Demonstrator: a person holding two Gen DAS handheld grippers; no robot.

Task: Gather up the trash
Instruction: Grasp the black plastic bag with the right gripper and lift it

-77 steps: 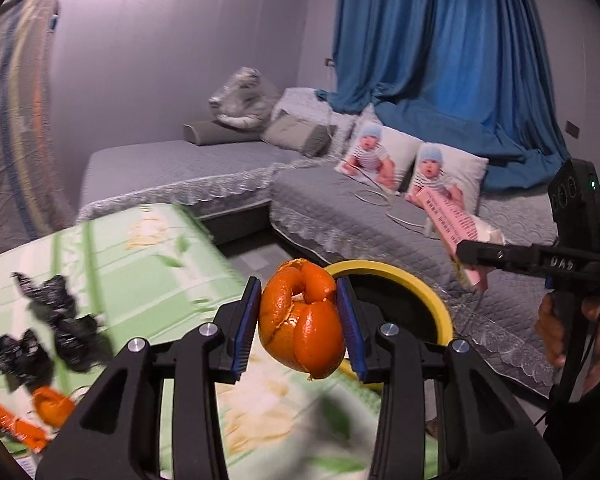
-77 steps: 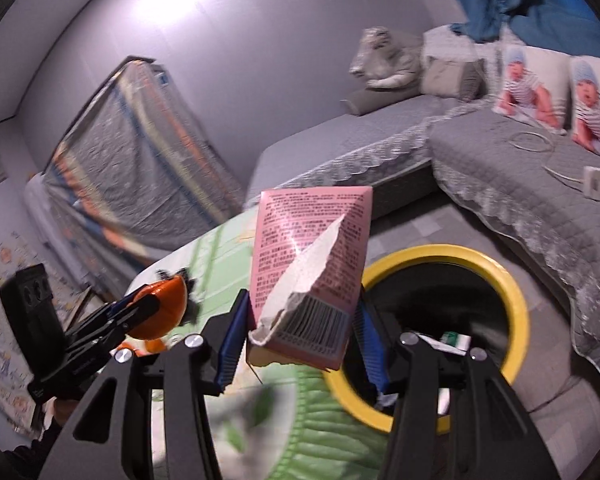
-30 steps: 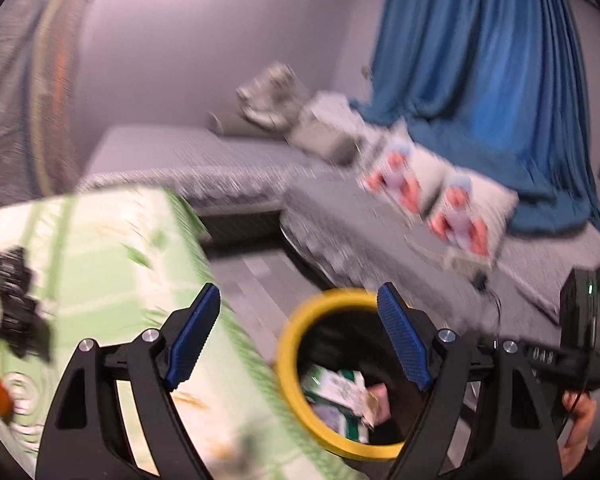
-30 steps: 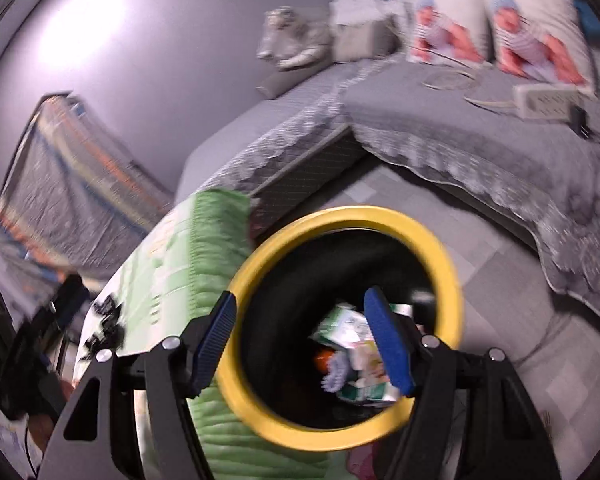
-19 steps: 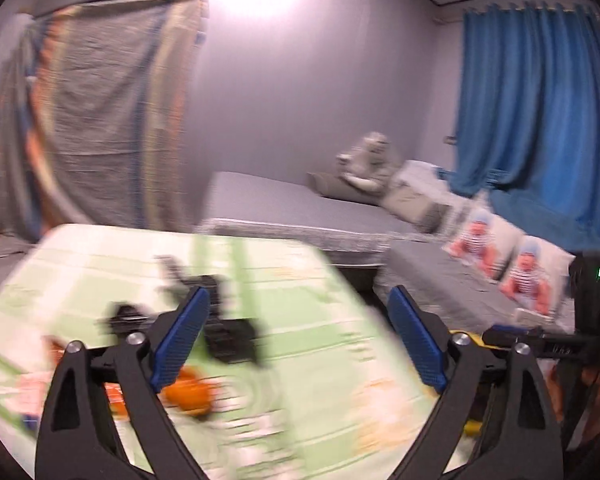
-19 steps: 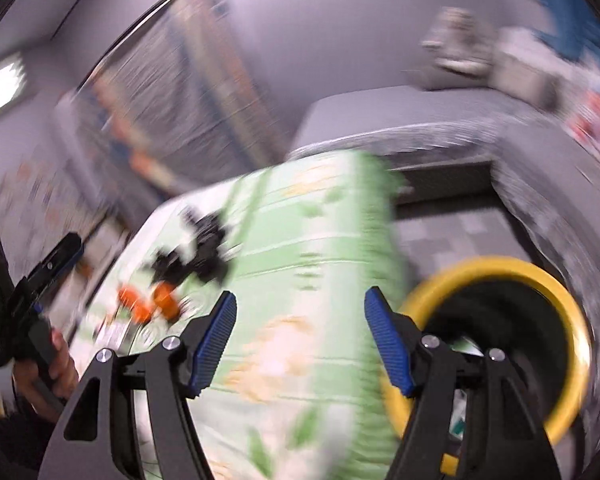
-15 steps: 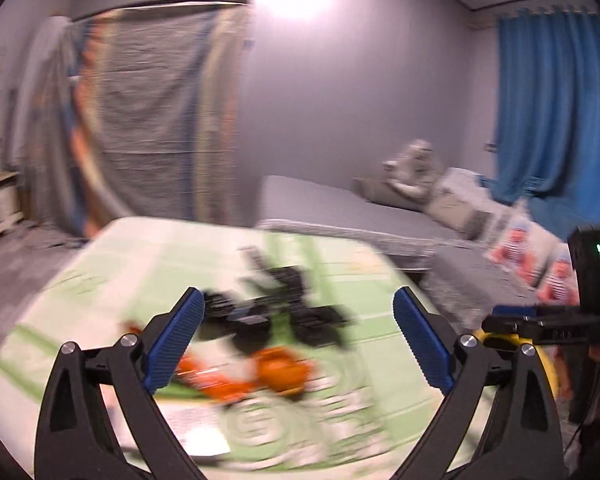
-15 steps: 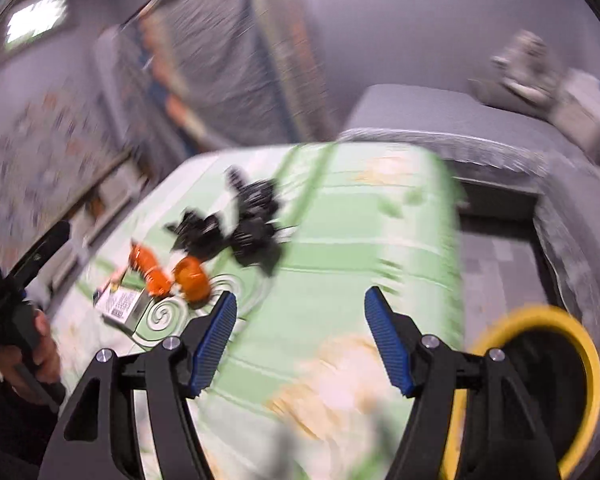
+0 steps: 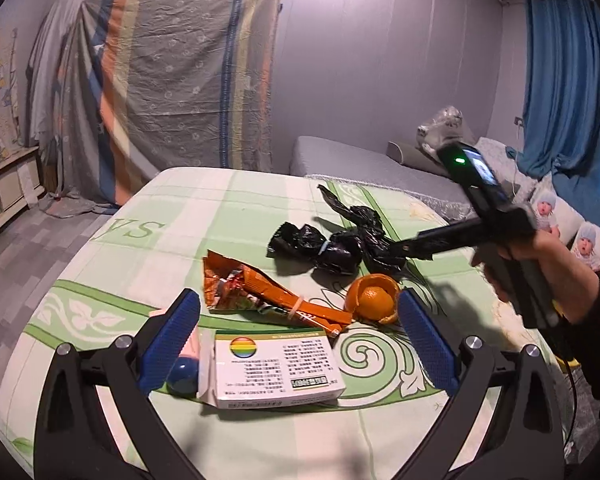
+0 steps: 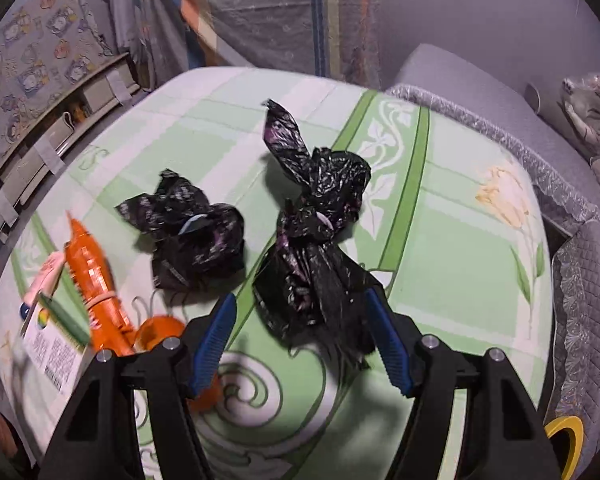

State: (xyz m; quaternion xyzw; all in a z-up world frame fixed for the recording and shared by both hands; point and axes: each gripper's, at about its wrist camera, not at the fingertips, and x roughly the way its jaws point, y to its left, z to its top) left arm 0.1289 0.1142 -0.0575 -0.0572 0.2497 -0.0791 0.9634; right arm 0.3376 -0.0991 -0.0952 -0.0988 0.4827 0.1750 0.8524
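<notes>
On the green-patterned table [image 9: 228,208] lie a white printed box [image 9: 276,372], a crumpled orange wrapper [image 9: 260,296], an orange peel [image 9: 374,300] and two knotted black bags [image 9: 328,244]. My left gripper [image 9: 298,312] hovers open and wide over the box and wrapper, holding nothing. In the right wrist view my right gripper [image 10: 300,312] stands open with the lower end of the nearer black bag [image 10: 312,248] between its fingers, pads not pressing. The second black bag [image 10: 192,232], wrapper [image 10: 96,280] and peel [image 10: 156,332] lie to its left.
A pink tube with a blue cap [image 9: 180,364] lies beside the box, partly behind my left finger. The yellow bin rim [image 10: 568,440] shows past the table's right edge. A grey sofa [image 9: 360,156] runs behind the table. A person's hand [image 9: 540,264] holds the right gripper.
The orange peel and pink packet held earlier went into the yellow bin. Both grippers, now with nothing in them, swung from the bin back over the table, and the left jaws stand wider.
</notes>
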